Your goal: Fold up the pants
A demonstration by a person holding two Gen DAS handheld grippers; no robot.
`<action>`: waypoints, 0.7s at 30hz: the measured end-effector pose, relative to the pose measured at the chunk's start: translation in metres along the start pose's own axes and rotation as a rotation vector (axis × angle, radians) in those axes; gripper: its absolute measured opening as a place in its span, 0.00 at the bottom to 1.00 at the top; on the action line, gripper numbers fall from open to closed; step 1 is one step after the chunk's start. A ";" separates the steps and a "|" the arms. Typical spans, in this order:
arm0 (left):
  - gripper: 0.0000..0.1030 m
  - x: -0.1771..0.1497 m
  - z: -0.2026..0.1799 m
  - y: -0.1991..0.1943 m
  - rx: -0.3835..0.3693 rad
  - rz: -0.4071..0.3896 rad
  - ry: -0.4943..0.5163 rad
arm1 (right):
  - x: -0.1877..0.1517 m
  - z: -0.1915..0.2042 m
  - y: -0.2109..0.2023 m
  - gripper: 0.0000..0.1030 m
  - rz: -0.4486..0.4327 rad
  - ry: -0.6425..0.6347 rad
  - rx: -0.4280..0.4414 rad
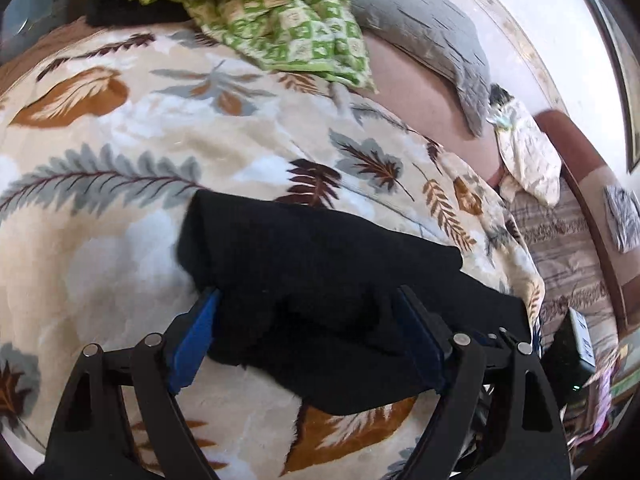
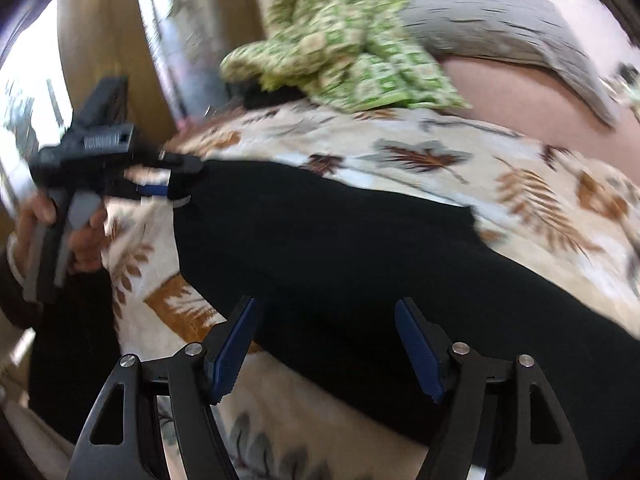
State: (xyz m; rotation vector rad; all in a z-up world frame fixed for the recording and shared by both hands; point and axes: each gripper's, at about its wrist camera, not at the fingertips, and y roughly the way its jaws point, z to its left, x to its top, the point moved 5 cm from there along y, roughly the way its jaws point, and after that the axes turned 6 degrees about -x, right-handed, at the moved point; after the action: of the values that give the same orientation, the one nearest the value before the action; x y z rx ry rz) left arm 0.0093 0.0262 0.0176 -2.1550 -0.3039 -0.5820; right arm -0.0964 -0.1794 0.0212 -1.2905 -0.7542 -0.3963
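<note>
Black pants (image 1: 320,300) on leaf-print blanket (image 1: 120,240), green quilt (image 1: 280,20) beyond; both grippers' fingers (image 1: 192,340) spread.

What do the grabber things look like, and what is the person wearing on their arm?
Each gripper, the left gripper and the right gripper, has two black arms with triangle-shaped holes, shiny silver round pins at the joints, and flat blue pads on the fingers. Seen from the other side, the left one has a black body and grey handles. The hand holding it comes out of a dark sleeve.
</note>
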 end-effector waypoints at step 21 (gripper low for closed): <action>0.75 -0.018 0.021 -0.047 0.203 0.003 0.064 | -0.023 0.016 -0.005 0.35 0.068 0.022 0.049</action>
State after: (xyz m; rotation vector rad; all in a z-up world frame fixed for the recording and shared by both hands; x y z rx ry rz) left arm -0.0194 0.0705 0.0295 -1.9379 -0.3107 -0.5916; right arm -0.1205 -0.1691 0.0100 -1.2608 -0.6954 -0.3347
